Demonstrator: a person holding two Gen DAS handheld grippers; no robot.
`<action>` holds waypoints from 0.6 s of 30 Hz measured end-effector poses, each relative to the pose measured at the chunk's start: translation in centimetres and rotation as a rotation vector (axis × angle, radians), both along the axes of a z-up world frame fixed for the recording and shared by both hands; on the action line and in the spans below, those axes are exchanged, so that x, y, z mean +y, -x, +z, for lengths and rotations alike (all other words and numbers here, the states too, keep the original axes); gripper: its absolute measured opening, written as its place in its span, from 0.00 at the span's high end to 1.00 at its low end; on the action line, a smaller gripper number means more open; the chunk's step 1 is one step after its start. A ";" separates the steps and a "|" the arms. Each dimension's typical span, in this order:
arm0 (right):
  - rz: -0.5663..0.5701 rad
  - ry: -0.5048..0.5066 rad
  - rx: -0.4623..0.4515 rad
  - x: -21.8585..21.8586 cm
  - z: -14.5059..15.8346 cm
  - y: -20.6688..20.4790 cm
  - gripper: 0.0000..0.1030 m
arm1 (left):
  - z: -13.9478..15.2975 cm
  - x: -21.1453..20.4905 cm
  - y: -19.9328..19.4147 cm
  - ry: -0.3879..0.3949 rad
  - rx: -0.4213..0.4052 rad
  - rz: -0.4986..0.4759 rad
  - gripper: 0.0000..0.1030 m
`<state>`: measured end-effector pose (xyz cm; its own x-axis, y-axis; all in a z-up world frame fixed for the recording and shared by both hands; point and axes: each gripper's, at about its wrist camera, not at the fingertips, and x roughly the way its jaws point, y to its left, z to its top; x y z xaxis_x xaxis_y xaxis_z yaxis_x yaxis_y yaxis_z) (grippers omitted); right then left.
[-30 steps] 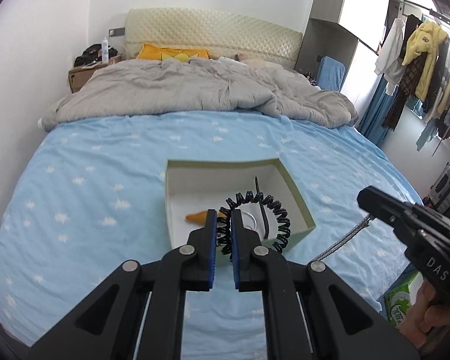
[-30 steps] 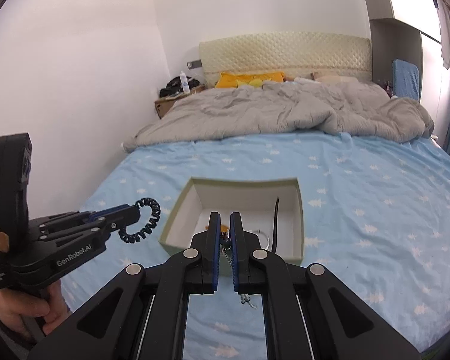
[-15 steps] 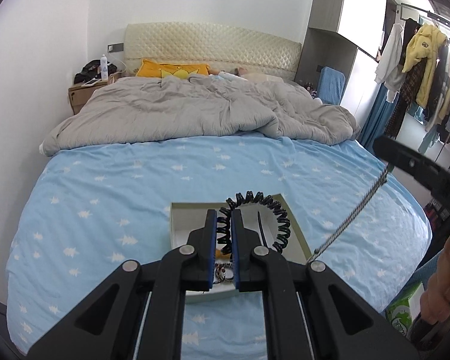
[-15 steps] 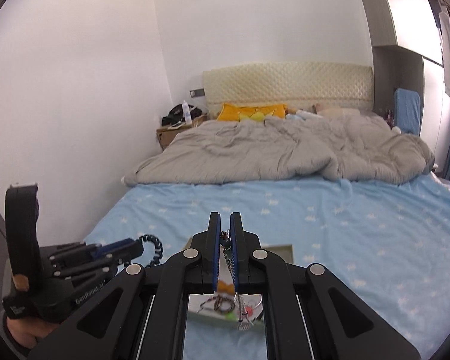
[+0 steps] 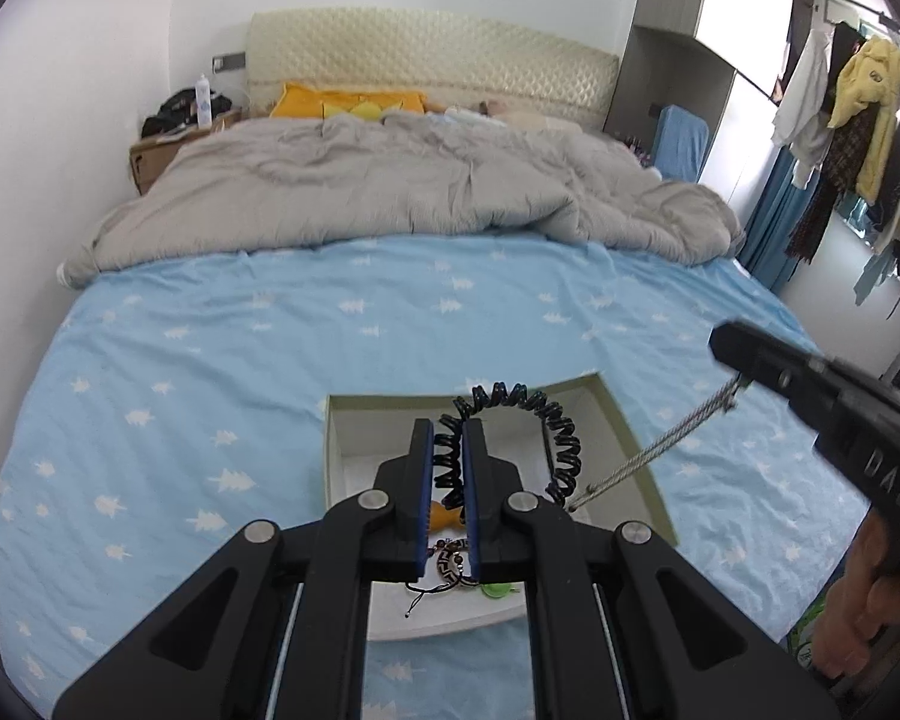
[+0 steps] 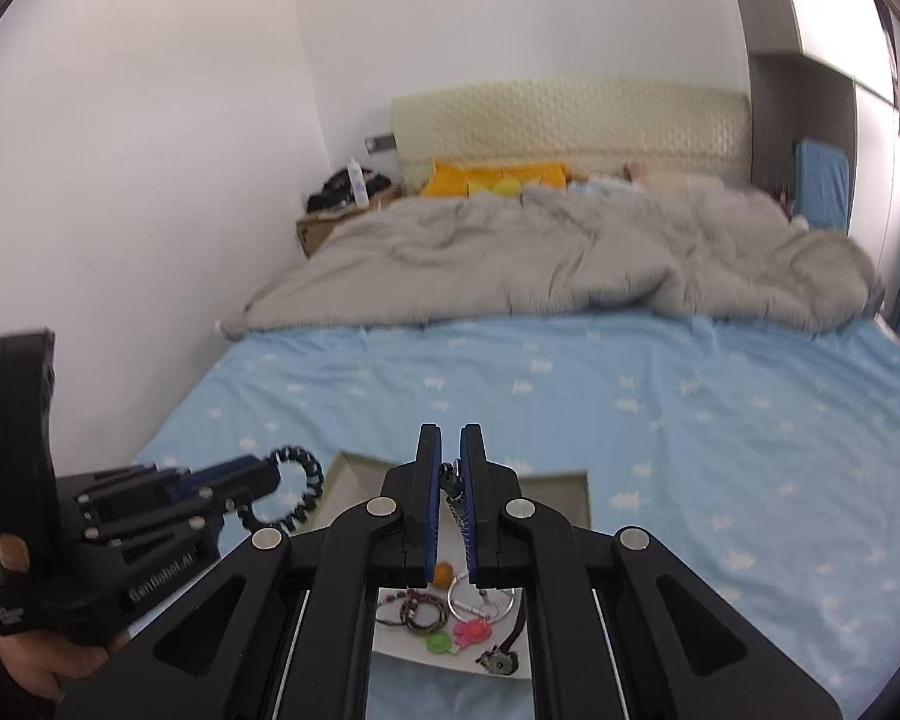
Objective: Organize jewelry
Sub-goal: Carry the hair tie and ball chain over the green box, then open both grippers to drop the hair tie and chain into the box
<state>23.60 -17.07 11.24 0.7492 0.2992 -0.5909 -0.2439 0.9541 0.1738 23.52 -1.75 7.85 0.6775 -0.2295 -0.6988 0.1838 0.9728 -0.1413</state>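
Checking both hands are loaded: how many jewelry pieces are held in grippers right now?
2: a black spiral bracelet in the left gripper, a silver chain in the right gripper. Others lie in the box.

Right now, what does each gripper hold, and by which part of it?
The left gripper pinches the black coiled bracelet on one side of its loop. The right gripper pinches the silver chain near its upper end.

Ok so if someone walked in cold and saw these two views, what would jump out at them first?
Probably the black coiled bracelet pinched in the left gripper above the open box on the blue star-print bedsheet. Next, the silver chain running taut from the right gripper toward the box. Behind it all, a rumpled grey duvet covers the head of the bed.
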 end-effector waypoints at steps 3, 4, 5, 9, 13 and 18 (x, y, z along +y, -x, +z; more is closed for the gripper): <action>0.011 -0.021 0.070 -0.3 -3.3 -1.3 0.96 | -1.8 -0.3 -1.2 -0.009 0.029 0.001 0.91; 0.010 -0.016 0.081 -0.3 -4.0 -1.6 0.96 | -2.7 -0.3 -1.7 -0.005 0.044 0.000 0.91; 0.005 -0.006 0.099 -0.3 -5.2 -2.1 0.96 | -3.4 -0.4 -2.2 -0.004 0.057 -0.002 0.91; -0.006 -0.010 0.155 -0.7 -8.3 -3.5 0.96 | -5.9 -0.8 -3.4 -0.004 0.100 -0.004 0.91; -0.015 0.006 0.194 -0.7 -10.7 -4.7 0.96 | -8.1 -1.1 -4.6 -0.010 0.138 -0.010 0.91; -0.030 0.009 0.228 -1.1 -12.8 -5.9 0.96 | -9.6 -1.6 -5.4 -0.012 0.165 -0.016 0.91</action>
<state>29.51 -18.19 -1.53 0.6047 0.2722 -0.7485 -0.1706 0.9622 0.2121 28.94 -3.31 -1.71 0.5497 -0.2305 -0.8030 0.1748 0.9716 -0.1592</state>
